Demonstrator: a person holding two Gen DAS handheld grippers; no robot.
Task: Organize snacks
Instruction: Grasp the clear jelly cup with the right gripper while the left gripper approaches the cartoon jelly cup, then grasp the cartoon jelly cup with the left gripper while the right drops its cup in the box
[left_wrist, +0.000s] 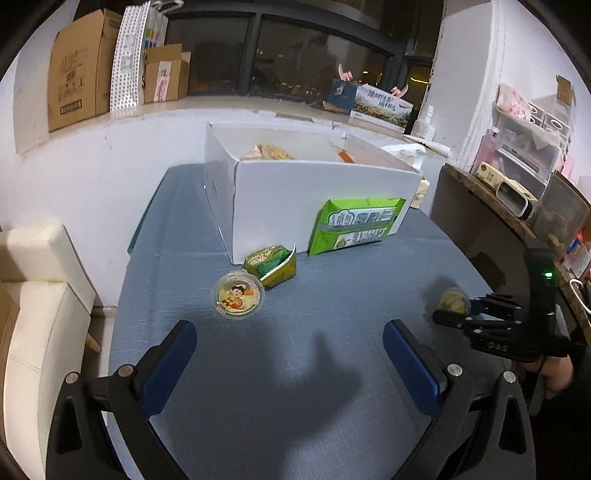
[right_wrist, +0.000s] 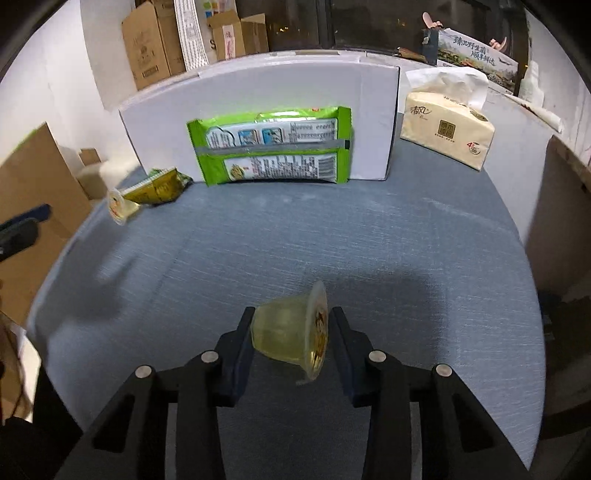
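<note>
The right gripper (right_wrist: 291, 334) is clamped on a small jelly cup (right_wrist: 291, 332), held on its side between the two blue pads: one pad presses the cup's base, the other the sealed lid. The cup is clear plastic filled with pale yellow-green jelly, and its round foil lid carries a cartoon print, seen here edge-on. It hangs above the blue-grey tablecloth (right_wrist: 369, 240), not touching it. In the left wrist view the same gripper (left_wrist: 448, 308) shows at the right edge of the table with the cup (left_wrist: 452, 300) in its tips.

The left gripper (left_wrist: 290, 345) is spread wide and holds nothing, its pads hovering over bare cloth (left_wrist: 295, 369). Ahead of it and slightly left, a second jelly cup (left_wrist: 237, 293) lies tilted on the table, its cartoon lid facing the camera. Just behind and touching it sits a crumpled yellow-green snack packet (left_wrist: 271, 266). Farther back stands a white cardboard box (left_wrist: 295, 192), open at the top, with several snacks visible inside. A bright green snack bag (left_wrist: 351, 225) leans upright against the box's front wall. In the right wrist view a pack of tissues (right_wrist: 448, 129) rests on the table just right of the box (right_wrist: 369, 110).
</note>
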